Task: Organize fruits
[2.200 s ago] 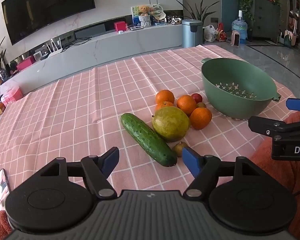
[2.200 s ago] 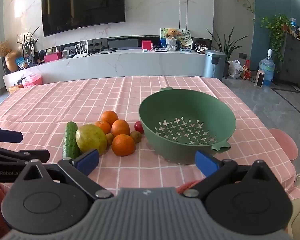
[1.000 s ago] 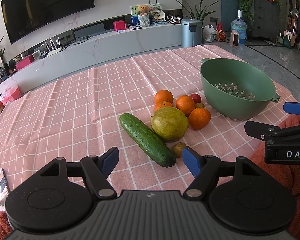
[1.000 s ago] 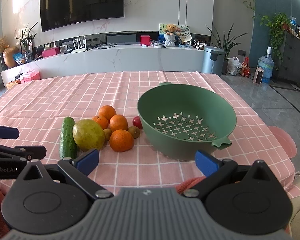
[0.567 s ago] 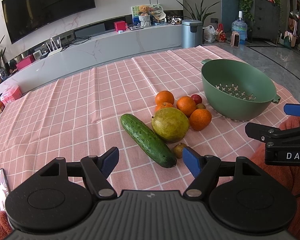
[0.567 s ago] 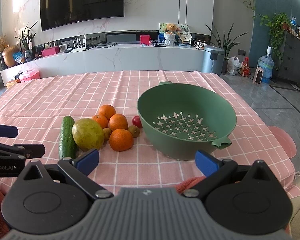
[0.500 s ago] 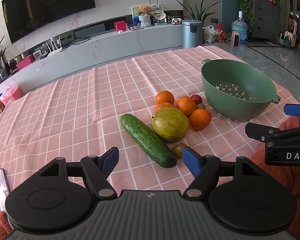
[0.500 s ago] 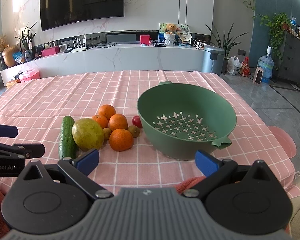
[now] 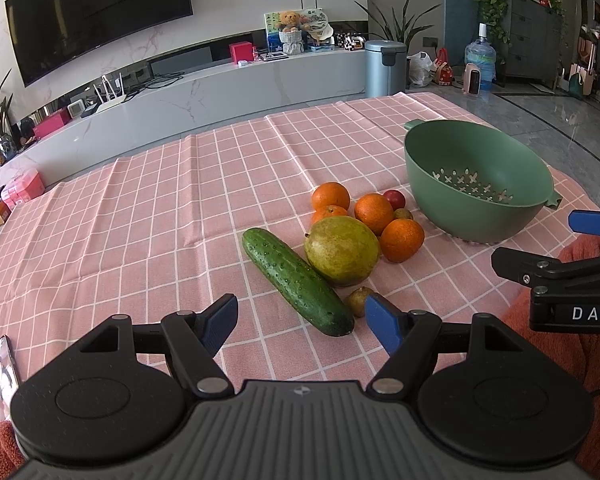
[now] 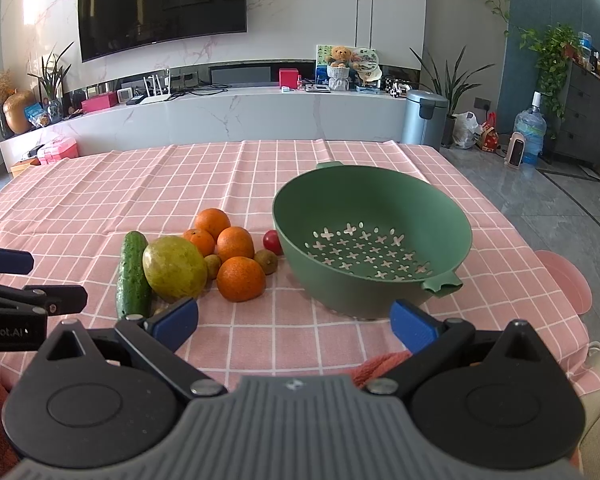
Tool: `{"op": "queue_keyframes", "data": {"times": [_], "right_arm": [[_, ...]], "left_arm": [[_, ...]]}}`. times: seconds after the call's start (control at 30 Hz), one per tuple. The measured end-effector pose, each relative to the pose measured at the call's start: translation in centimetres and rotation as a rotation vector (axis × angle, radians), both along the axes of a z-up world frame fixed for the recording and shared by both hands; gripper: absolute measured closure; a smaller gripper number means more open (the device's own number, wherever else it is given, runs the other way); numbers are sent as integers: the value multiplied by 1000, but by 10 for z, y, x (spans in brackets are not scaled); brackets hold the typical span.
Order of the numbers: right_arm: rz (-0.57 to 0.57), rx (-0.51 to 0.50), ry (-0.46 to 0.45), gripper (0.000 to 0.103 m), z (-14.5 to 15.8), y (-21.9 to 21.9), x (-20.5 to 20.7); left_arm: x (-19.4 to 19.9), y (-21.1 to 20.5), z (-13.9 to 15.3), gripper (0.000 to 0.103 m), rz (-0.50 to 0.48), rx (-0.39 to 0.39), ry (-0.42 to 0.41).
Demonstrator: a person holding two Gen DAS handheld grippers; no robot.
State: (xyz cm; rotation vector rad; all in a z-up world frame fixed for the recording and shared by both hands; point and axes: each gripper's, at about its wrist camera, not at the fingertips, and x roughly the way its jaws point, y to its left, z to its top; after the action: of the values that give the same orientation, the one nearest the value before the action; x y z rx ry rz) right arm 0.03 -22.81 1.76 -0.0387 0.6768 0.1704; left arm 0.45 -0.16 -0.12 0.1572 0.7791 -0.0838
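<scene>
The green colander [image 10: 372,240] stands empty at the right of the bench [image 10: 100,200], which is covered by a pink checked cloth; by this evidence no sorting is done yet. All produce lies clustered just left of the colander: a cucumber [image 9: 296,280] touching a large yellow-green pear-like fruit [image 9: 342,250], four oranges [image 10: 241,279] behind and beside it, a small red fruit [image 10: 272,241] nearest the colander wall, and small brown kiwi-like fruits [image 10: 266,261] between them. Every piece appears left to be moved. The left claw [image 9: 302,322] hovers at the near edge with jaws spread wide, holding nothing, the cucumber's near end just beyond its tips. The right claw [image 10: 294,320] is likewise wide apart and empty, facing the colander.
</scene>
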Motion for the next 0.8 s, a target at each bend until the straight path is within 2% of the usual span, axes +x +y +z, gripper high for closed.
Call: {"op": "queue_keyframes", "data": {"times": [0.8], "right_arm": [[-1, -3, 3, 5, -1, -1, 0]], "left_arm": [[1, 3, 4, 18, 3, -8, -4]]}}
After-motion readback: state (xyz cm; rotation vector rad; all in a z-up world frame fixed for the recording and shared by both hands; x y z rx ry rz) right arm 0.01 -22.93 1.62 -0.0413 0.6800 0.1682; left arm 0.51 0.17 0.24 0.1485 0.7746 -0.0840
